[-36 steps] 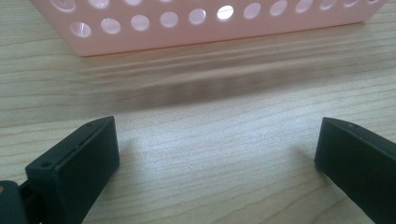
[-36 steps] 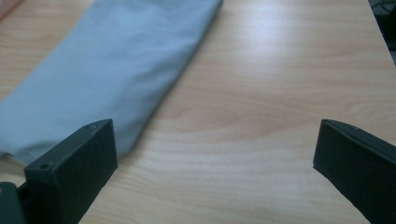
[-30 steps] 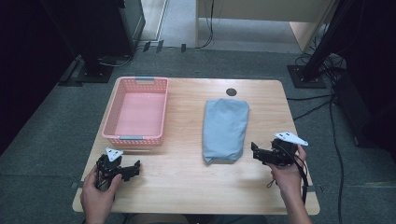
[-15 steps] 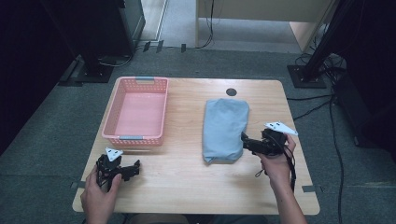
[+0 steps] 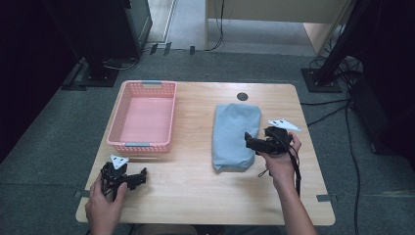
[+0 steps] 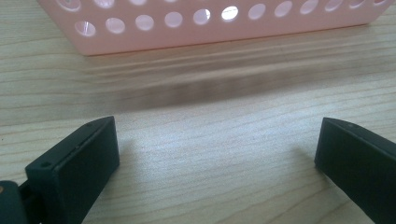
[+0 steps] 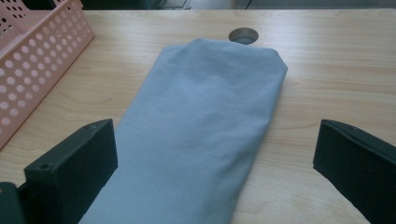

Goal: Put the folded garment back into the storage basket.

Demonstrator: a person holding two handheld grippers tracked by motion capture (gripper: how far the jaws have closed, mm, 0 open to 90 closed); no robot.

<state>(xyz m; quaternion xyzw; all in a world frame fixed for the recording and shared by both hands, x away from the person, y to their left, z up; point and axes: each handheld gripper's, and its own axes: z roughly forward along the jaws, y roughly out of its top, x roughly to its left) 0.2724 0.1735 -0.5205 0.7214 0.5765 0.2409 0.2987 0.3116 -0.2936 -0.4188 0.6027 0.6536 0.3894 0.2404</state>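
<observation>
1. Folded grey cloth (image 5: 235,136) lying flat on the right half of the wooden table (image 5: 195,186), long axis running away from the person, far end close to the round cable hole (image 5: 242,96).
2. Right gripper (image 5: 250,142) held in the person's right hand (image 5: 280,159), over the right edge of the cloth near its close end, pointing left across it.
3. Fingers (image 7: 74,175) of that gripper spread wide in the right gripper view, one over the cloth's left part, the other out over bare table to its right; nothing pinched between them.
4. Cannot tell whether those fingers touch the cloth or hang just above it.
5. Same cloth (image 7: 201,140) seen in the right gripper view as a smooth, slightly puffed bundle, narrowing toward the cable hole (image 7: 243,34).
6. Pink perforated basket (image 5: 143,117) standing on the left half of the table, well apart from the cloth, a bare strip of wood between them; blue-grey handles at its two short ends.
7. Left gripper (image 5: 143,175) held in the left hand (image 5: 103,205) near the table's close left corner, just in front of the basket's near wall.
8. Its fingers (image 6: 74,163) likewise spread wide in the left gripper view, low over bare table, the basket wall (image 6: 210,23) just ahead; nothing between them.
</observation>
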